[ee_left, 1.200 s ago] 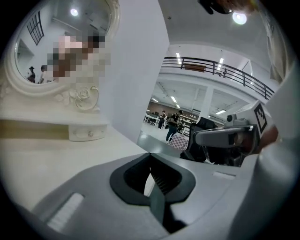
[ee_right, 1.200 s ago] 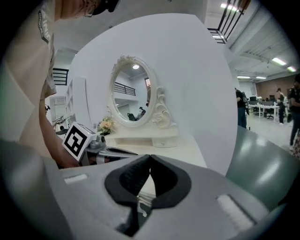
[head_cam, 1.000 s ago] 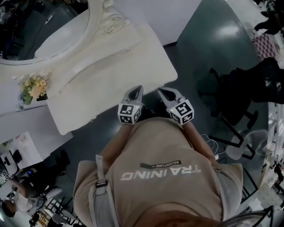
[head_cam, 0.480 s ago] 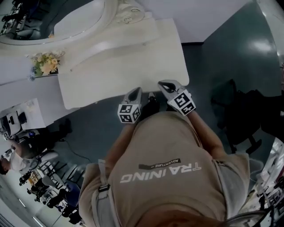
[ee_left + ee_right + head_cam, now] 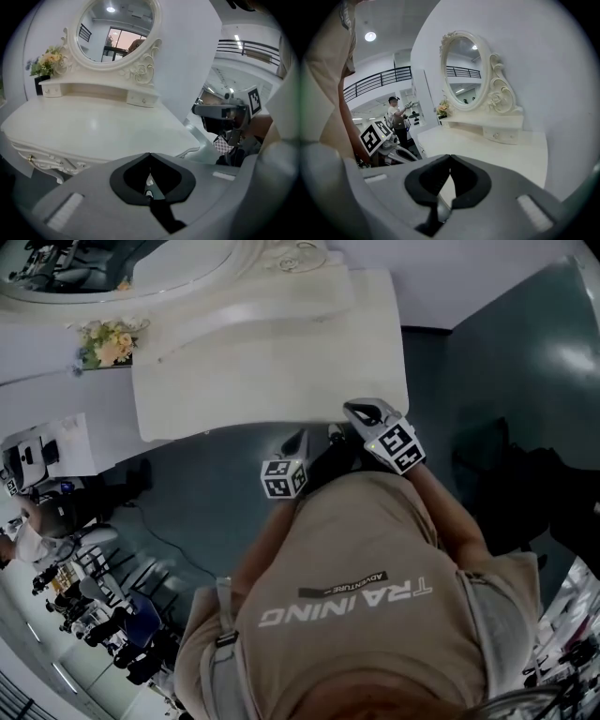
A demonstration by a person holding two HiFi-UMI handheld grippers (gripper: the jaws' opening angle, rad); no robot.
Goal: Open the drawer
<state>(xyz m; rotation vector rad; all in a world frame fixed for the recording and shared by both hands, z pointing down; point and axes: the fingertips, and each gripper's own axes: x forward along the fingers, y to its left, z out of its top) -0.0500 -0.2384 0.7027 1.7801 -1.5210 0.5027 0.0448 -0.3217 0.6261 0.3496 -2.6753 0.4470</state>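
A white dressing table [image 5: 272, 371] with an oval mirror [image 5: 115, 33] stands against the wall. Its raised shelf holds two small drawers, one on the left [image 5: 50, 89] and one on the right [image 5: 140, 98], the right one also seen as a small drawer with a knob [image 5: 501, 135]. The carved front apron [image 5: 44, 161] carries a small gold handle. My left gripper [image 5: 298, 440] is shut and empty, low in front of the table's front edge. My right gripper [image 5: 359, 410] is also shut and empty, over the table's front right corner.
A flower bunch [image 5: 111, 341] stands at the table's left end by a white side desk [image 5: 47, 442]. A dark chair [image 5: 511, 484] is on the floor to the right. People and seats [image 5: 66, 549] fill the lower left.
The left gripper has sunk from the table's front edge to below it, tilting downward. The right gripper has shifted toward the table's front right corner. The head view has swung, moving the table up-left.
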